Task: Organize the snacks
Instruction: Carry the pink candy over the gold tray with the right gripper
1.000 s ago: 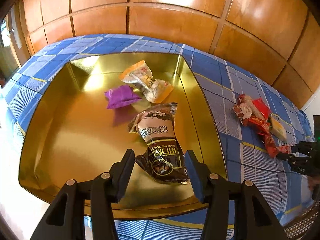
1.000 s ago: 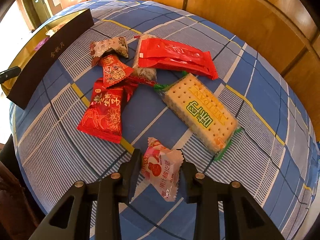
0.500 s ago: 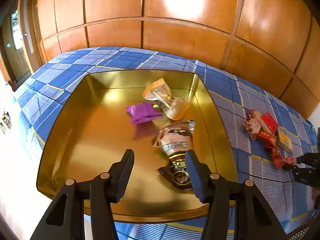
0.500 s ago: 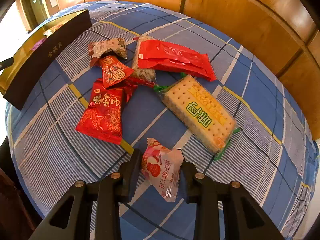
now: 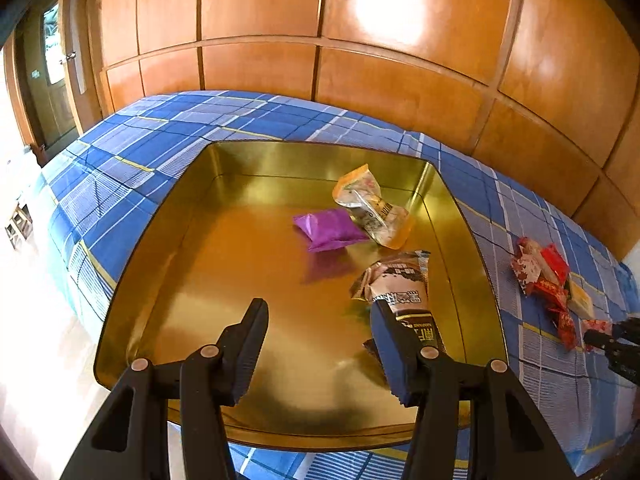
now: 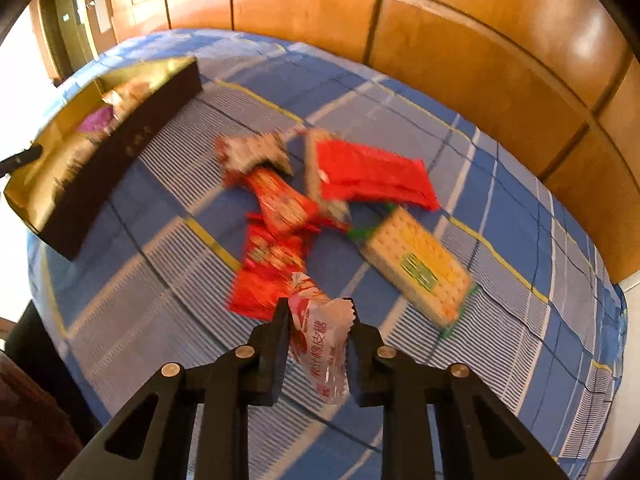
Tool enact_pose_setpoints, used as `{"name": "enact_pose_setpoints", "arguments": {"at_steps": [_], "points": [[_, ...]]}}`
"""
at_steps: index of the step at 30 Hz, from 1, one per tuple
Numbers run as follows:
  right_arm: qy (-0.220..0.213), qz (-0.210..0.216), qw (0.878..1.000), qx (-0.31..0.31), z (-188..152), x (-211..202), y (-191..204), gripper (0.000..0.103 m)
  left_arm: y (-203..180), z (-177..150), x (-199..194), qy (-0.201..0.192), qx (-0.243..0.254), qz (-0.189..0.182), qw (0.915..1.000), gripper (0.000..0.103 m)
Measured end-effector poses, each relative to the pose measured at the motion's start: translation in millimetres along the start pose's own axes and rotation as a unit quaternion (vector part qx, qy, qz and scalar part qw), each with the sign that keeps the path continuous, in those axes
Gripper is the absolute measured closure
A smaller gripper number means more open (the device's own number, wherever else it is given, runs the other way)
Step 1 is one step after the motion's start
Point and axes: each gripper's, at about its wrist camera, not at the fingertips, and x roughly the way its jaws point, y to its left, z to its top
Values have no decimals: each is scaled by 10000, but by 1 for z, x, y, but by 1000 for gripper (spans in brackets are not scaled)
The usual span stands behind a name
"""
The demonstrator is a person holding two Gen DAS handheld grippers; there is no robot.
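We see a blue checked cloth [image 6: 500, 208] covering the table, and on it a wide gold tray [image 5: 168, 264] with a dark outer wall, lying at about ten o'clock in the right wrist view. Inside the tray, toward its two o'clock corner, rest three snacks: a long brown packet [image 5: 404, 288] with its long axis running from six to twelve o'clock, an orange-and-clear packet [image 5: 370, 206] tilted from eleven toward five o'clock, and a small purple pillow packet [image 5: 330, 230] just beside it, lying crosswise. On the cloth, well apart from the tray, we find a loose heap: a flat red packet [image 6: 372, 174] lying from nine to three o'clock, a cracker pack [image 6: 420, 260] in yellow with green ends pointing from ten to four o'clock, and several red sweet wrappers [image 6: 272, 248] overlapping one another, blurred. The left tongs [image 5: 318, 350] hang over the tray with their jaws spread wide and nothing between them. The right tongs [image 6: 316, 338] are clamped on a small pink-and-white sweet packet [image 6: 320, 340], which stands with its long axis from twelve to six o'clock, its crimped zigzag edge up, red print on white, raised above the cloth.
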Motion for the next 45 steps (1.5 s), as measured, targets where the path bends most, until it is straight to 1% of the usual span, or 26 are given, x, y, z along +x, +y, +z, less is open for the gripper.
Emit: {"name": "enact_pose_setpoints", "arguments": {"at_steps": [4,6,10,12,14,16,17,19,21,22,25,26,30,34,40,45], "points": [[-379,582,9976,-55,19,-19,26,80,11,3,0,-42,-153,50,9999,48],[-636,1035,9921,-307,33,-27,54,80,15,4,0,-69,-215,85,9997,48],[-853,1861,9765,-666,61,-33,111,79,27,7,-3,-136,-337,176,9992,48],[-847,2261,9671,-804,77,-29,142,79,33,7,-5,-168,-401,223,9988,48],[-768,2500,9607,-928,87,-21,165,78,40,7,-6,-196,-466,272,9984,48],[-590,2784,9542,-917,95,-8,187,76,46,7,-6,-202,-509,312,9980,48],[-484,2860,9524,-935,99,0,197,75,48,6,-7,-204,-520,337,9979,48],[-311,2746,9559,-990,104,18,208,75,53,4,-6,-182,-541,362,9977,48],[-18,2588,9601,-1063,101,35,219,74,56,1,-4,-140,-552,375,9977,48],[62,2545,9609,-1087,100,41,219,74,56,0,-3,-118,-560,378,9976,48],[139,2482,9614,-1182,92,45,223,64,57,-2,-1,-87,-590,377,9975,48],[113,2457,9620,-1189,91,43,223,62,57,-3,-1,-90,-593,372,9975,48],[-153,2393,9640,-1148,88,29,217,62,50,-3,-5,-154,-478,359,9981,48],[-391,2304,9669,-1023,76,10,211,61,43,-3,-7,-164,-376,325,9986,48],[-730,2153,9712,-714,69,-6,188,62,31,-3,-13,-225,-199,299,9991,48],[-897,2047,9737,-447,67,-15,169,62,21,-3,-16,-262,-33,251,9993,48]]}}
